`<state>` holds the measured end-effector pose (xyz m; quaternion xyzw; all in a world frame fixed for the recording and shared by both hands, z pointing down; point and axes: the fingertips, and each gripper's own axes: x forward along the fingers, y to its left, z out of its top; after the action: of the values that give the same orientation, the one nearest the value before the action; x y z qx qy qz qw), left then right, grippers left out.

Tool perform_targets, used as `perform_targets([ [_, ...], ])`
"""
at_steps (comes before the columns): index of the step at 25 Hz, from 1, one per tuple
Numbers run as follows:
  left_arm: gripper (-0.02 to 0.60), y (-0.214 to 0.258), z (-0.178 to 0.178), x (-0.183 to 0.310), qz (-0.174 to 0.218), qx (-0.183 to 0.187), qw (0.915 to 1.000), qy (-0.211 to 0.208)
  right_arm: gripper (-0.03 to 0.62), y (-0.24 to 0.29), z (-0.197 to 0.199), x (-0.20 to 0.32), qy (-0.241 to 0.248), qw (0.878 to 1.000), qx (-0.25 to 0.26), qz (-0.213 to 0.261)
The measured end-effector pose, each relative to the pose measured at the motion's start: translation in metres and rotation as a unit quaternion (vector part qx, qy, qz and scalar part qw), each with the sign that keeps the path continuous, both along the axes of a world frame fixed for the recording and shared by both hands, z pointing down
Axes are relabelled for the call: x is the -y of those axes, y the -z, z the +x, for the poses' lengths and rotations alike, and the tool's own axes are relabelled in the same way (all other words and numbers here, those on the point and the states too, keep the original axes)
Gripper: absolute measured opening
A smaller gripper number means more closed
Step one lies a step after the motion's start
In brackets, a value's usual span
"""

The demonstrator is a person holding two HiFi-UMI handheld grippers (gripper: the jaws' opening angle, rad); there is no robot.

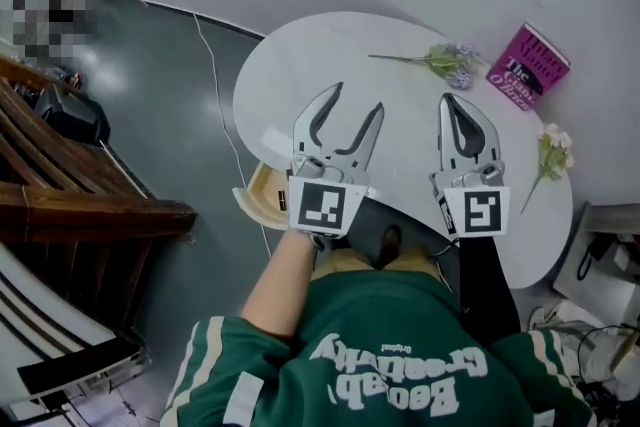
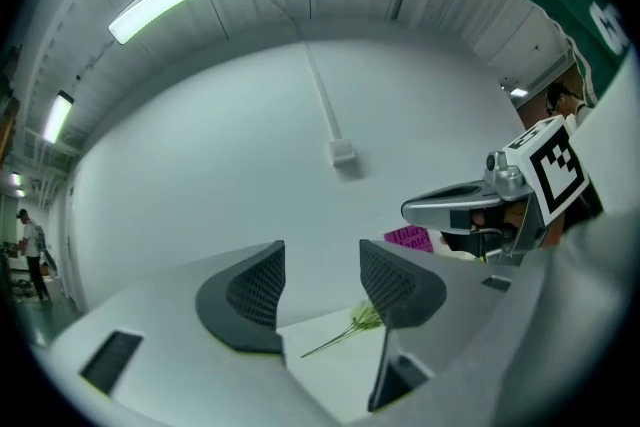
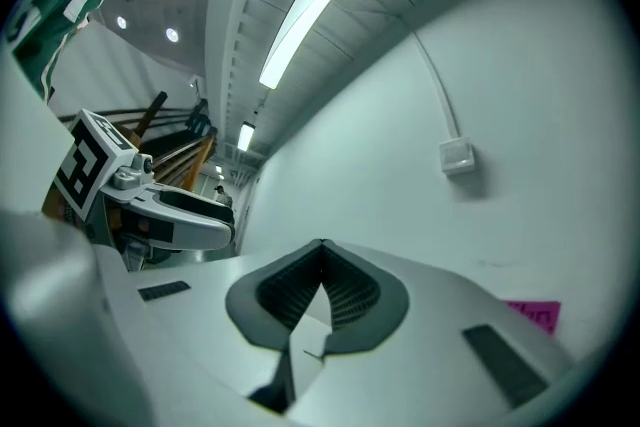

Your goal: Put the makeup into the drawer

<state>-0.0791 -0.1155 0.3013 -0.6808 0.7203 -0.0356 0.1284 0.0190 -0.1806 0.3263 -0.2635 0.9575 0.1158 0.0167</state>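
Note:
Both grippers hover level over the white oval table (image 1: 300,65). In the head view my left gripper (image 1: 357,101) is open with nothing between its fingers. My right gripper (image 1: 448,100) beside it is shut and empty. A small wooden drawer (image 1: 262,195) stands pulled out under the table's near left edge, partly hidden by the left gripper. I see no makeup item in any view. The left gripper view shows its jaws (image 2: 322,255) apart with a flower stem (image 2: 350,327) on the table beyond. In the right gripper view the fingertips (image 3: 322,250) meet.
A purple book (image 1: 527,65) lies at the table's far right, and a lavender sprig (image 1: 448,62) to its left. Another flower (image 1: 551,155) lies near the right edge. Wooden furniture (image 1: 70,185) stands on the left, a white wall behind the table.

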Motion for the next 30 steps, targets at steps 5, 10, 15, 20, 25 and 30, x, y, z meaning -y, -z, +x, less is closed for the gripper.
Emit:
perform_targets([
  [5,0.25,-0.003,0.066,0.04,0.0,-0.004,0.9977,-0.068,0.008,0.004,0.072,0.028,-0.065,0.998,0.0,0.009],
  [10,0.25,-0.005,0.125,0.069,0.0,-0.012,0.9927,-0.12,0.008,0.01,0.131,0.042,-0.113,0.993,0.012,0.012],
  [15,0.25,-0.012,0.164,0.085,-0.007,-0.012,0.9877,-0.156,0.008,0.012,0.165,0.05,-0.147,0.989,0.025,0.013],
  [20,0.25,-0.078,0.212,0.108,-0.106,0.028,0.9668,-0.231,0.008,0.005,0.198,0.057,-0.174,0.985,0.021,0.005],
  [25,0.265,-0.183,0.264,0.13,-0.242,0.073,0.9095,-0.33,0.008,-0.003,0.241,0.066,-0.212,0.977,0.011,0.002],
  [30,0.294,-0.264,0.296,0.139,-0.345,0.099,0.8476,-0.391,0.008,-0.009,0.286,0.071,-0.257,0.966,0.007,-0.005],
])
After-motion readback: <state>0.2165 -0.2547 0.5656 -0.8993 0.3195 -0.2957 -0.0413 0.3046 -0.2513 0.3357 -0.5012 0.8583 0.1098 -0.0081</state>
